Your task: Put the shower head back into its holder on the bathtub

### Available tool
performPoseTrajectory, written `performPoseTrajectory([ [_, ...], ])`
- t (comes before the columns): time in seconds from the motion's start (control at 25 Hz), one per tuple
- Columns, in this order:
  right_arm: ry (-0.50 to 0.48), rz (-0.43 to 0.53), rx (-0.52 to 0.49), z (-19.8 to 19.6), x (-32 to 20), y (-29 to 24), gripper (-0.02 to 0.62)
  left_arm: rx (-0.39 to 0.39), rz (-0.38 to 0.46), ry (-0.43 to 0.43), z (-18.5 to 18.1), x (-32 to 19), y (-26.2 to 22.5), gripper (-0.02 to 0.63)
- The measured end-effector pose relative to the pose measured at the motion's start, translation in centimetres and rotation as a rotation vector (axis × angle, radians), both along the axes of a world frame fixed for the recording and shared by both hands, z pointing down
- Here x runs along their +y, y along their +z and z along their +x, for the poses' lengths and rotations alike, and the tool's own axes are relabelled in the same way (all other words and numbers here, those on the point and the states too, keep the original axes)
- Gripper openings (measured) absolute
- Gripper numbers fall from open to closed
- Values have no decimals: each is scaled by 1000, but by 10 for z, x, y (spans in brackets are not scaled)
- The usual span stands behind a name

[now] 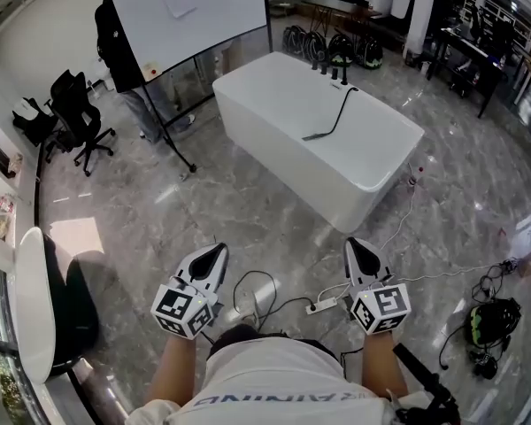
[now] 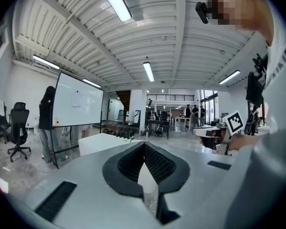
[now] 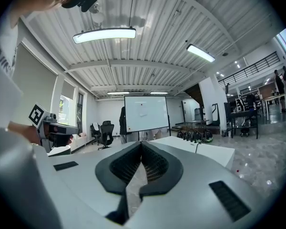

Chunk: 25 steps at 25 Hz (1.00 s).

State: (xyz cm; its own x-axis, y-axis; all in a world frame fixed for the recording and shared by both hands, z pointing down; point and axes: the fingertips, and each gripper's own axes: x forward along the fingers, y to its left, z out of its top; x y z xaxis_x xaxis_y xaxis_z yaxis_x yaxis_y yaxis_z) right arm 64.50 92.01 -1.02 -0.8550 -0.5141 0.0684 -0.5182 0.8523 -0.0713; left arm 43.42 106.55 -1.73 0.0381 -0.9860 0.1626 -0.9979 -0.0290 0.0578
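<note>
Shower head (image 1: 316, 135) lies flat on the white top of the bathtub (image 1: 279, 162) in the head view. Its dark hose (image 1: 342, 109) runs back to the fittings (image 1: 327, 67) at the tub's far end. We judge it is out of its holder and nothing of the task is done: the walk over, the pick-up and the seating all remain.

In the same view we stand well apart from the tub, with a stretch of marble floor (image 1: 274, 228) between. Both forearms are held forward at waist height. The left gripper (image 1: 215, 257) and right gripper (image 1: 357, 250) sit side by side, both pointing towards the tub.

In the left gripper view, our left gripper (image 2: 144, 146) has its dark pads pressed together at the tip with nothing between them. It points about level, and the tub (image 2: 97, 142) shows small beyond it.

In the right gripper view, our right gripper (image 3: 141, 146) is likewise closed tip to tip and empty. It is held level, with the tub (image 3: 202, 152) off to the right of its line.
</note>
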Motion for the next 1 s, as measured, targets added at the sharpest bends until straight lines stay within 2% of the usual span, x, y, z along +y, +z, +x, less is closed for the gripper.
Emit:
performPoseTrajectory([
  [0.28,27,8,60,-46,-40,-1,12,42,4,20,-59,-55,9,18],
  [0.56,23,12,103,-139,-84,-6,12,79,-8,21,-145,-98,16,18],
  [0.8,26,15,148,-226,-111,-9,12,164,-16,41,-222,-130,31,18],
  [0.88,30,31,146,-258,-117,-15,12,140,-21,51,-248,-138,33,18],
  [1.0,22,72,136,-304,-119,-26,12,29,-32,47,-290,-146,31,18],
])
